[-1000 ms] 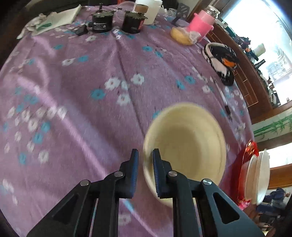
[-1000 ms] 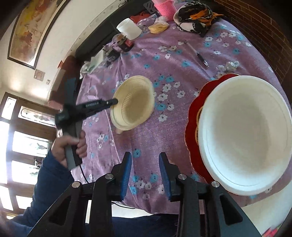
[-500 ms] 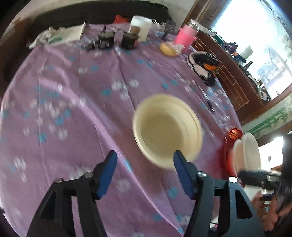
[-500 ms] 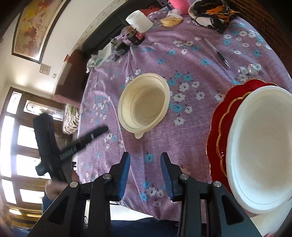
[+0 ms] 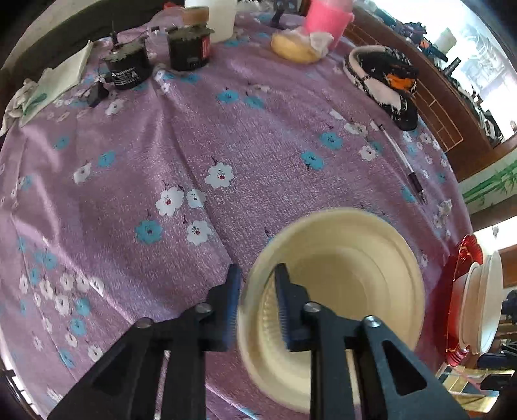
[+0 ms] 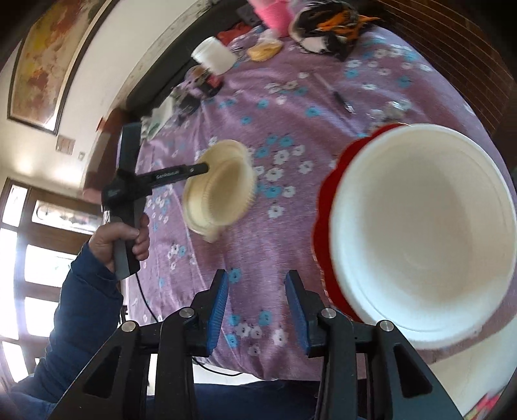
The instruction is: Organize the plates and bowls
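cream bowl (image 5: pixel 349 290) empty, lifted and tilted over the purple floral tablecloth (image 5: pixel 226 145), rim pinched between the left gripper (image 5: pixel 257 290) jaws, one finger inside the wall and one outside, nearly closed on it. from the right wrist view the same cream bowl (image 6: pixel 219 187) hangs off the tip of the left gripper (image 6: pixel 203 168), clear of the cloth, left of the stack. white bowl (image 6: pixel 423 236) also empty, sitting on the red plate (image 6: pixel 323 206) at the near right edge of the table; plate rim sticks out from under it on the left. right gripper (image 6: pixel 257 310) jaws parted with a clear gap, holding nothing, hovering over the near table edge just left of the stack. open cloth between cream bowl and stack. far side crowded: pink cup (image 5: pixel 326 22), white jar (image 5: pixel 213 16), two dark cylinders (image 5: pixel 190 48), black-and-white cloth bundle (image 5: pixel 384 84), pen (image 5: pixel 400 161) lying along the right side. lettering on the left gripper's arm starts "gen", rest blurred. label on one dark cylinder too small to read.
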`<action>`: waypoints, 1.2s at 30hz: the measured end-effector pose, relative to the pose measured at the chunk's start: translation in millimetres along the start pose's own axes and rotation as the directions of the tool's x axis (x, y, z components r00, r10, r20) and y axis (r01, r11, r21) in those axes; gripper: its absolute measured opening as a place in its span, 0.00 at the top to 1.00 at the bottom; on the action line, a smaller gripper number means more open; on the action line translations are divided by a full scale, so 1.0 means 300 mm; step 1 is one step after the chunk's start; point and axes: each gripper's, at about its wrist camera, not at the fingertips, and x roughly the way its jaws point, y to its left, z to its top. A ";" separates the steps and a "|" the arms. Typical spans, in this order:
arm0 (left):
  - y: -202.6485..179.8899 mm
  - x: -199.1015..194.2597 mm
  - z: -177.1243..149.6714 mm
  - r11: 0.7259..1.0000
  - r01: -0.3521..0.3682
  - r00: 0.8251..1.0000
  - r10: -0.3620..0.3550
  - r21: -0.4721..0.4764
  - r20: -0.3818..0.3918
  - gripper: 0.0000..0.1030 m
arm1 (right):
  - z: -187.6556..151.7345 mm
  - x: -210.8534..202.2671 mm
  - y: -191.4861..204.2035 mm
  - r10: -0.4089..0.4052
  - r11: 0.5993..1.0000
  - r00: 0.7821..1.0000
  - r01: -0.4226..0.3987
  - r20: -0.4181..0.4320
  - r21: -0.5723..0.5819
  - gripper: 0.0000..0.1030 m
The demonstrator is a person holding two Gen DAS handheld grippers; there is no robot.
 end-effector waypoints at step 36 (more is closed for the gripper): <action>0.004 -0.062 -0.100 0.998 -0.039 0.996 0.043 -0.046 0.082 0.41 | 0.122 0.340 0.056 0.046 0.990 0.992 -0.029 -0.115 0.139 0.57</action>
